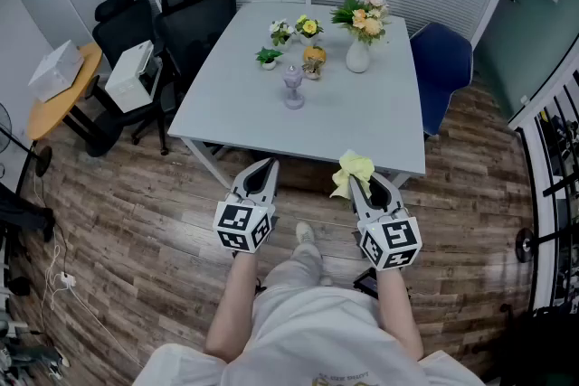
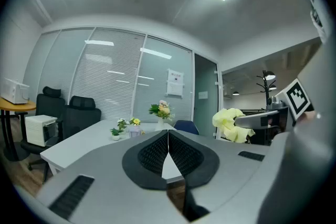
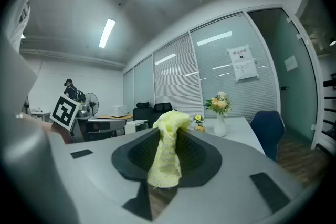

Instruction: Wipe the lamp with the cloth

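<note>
The lamp [image 1: 293, 87] is small and pale purple, standing near the middle of the white table [image 1: 371, 131]; in the left gripper view the lamp [image 2: 135, 131] shows small and far off. My right gripper [image 1: 359, 183] is shut on a yellow cloth [image 1: 353, 169], which hangs bunched from between its pads [image 3: 167, 157]. It hovers before the table's near edge. My left gripper [image 1: 268, 164] is shut with nothing in it, its pads meeting [image 2: 168, 134], level beside the right one. Both are well short of the lamp.
Behind the lamp stand a white vase of flowers [image 1: 359, 36] and small potted plants [image 1: 270, 57]. Black office chairs [image 1: 185, 14] line the table's left side, a blue chair [image 1: 443, 68] its right. A round side table [image 1: 63, 90] with white boxes is at far left.
</note>
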{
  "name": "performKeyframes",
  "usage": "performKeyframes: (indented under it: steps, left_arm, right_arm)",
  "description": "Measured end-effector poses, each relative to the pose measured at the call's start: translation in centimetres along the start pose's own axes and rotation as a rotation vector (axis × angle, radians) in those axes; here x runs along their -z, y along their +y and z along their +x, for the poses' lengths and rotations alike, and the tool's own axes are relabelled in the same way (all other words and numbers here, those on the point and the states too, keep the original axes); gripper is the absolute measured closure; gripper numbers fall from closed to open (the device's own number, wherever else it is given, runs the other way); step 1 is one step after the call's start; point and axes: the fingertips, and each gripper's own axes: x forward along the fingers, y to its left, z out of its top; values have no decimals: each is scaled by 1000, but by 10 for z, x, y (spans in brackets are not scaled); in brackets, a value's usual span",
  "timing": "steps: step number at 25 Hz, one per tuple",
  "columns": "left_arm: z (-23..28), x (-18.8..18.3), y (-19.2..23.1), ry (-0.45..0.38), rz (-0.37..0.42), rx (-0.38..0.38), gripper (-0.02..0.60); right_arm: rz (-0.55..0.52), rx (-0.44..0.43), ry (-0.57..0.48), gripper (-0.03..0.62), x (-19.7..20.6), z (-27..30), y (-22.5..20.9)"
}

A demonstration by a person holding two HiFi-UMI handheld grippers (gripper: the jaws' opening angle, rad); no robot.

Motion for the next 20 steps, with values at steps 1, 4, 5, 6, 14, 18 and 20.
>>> performKeyframes:
  steps: [1, 4, 5, 6, 14, 18, 20]
  left_arm:
    - [0, 1, 0, 2, 1, -4, 578]
    - [-1, 2, 0, 4, 1, -13, 577]
    - [-2, 3, -1, 4, 0, -16, 577]
    - [-4, 3, -2, 5, -1, -19, 577]
    - [-12, 4, -2, 6, -34, -14, 566]
    - [-12, 15, -6, 43, -88, 32, 304]
    - [-15, 15, -4, 42, -85, 21, 296]
  right_arm:
    - [0, -1, 0, 493, 0, 0, 0]
    - [-2, -4, 0, 493, 1, -2, -1]
    - [-3, -6, 0, 493, 1, -3, -1]
    - [-5, -8, 0, 493, 1, -4, -1]
    - [-5, -27, -15, 493, -3, -6, 0]
    - [41, -53, -52, 491, -8, -8, 2]
    - [51, -70, -55, 491, -9, -8, 3]
